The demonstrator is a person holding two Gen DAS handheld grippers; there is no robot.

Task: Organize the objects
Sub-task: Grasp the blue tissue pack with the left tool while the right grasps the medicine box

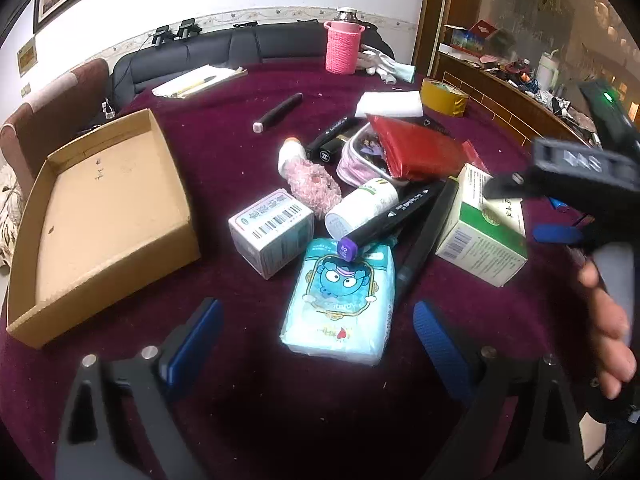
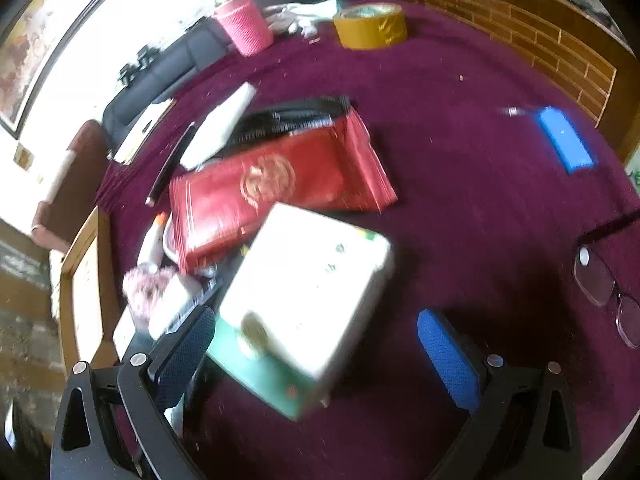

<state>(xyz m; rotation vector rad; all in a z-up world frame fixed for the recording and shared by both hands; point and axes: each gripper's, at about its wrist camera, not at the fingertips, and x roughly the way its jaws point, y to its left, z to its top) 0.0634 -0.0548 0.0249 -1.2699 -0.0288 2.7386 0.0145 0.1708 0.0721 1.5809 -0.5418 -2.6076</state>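
Note:
A heap of small items lies on a purple tablecloth [image 1: 360, 420]. A light blue tissue pack [image 1: 340, 300] lies between the fingers of my open left gripper [image 1: 316, 344], just ahead of them. A white and green box [image 1: 482, 236] sits to the right; in the right wrist view the box [image 2: 304, 300] lies between the fingers of my open right gripper [image 2: 316, 360], apart from both pads. A red packet [image 2: 276, 184] lies behind it. An empty cardboard tray [image 1: 100, 224] sits at the left.
A small white box [image 1: 272, 232], a white bottle [image 1: 360, 208], black markers [image 1: 388, 216], a pink scrunchie [image 1: 314, 186], a yellow tape roll [image 2: 370, 26], a pink cup holder [image 1: 342, 46], a blue item [image 2: 564, 144] and glasses [image 2: 608, 292] lie around.

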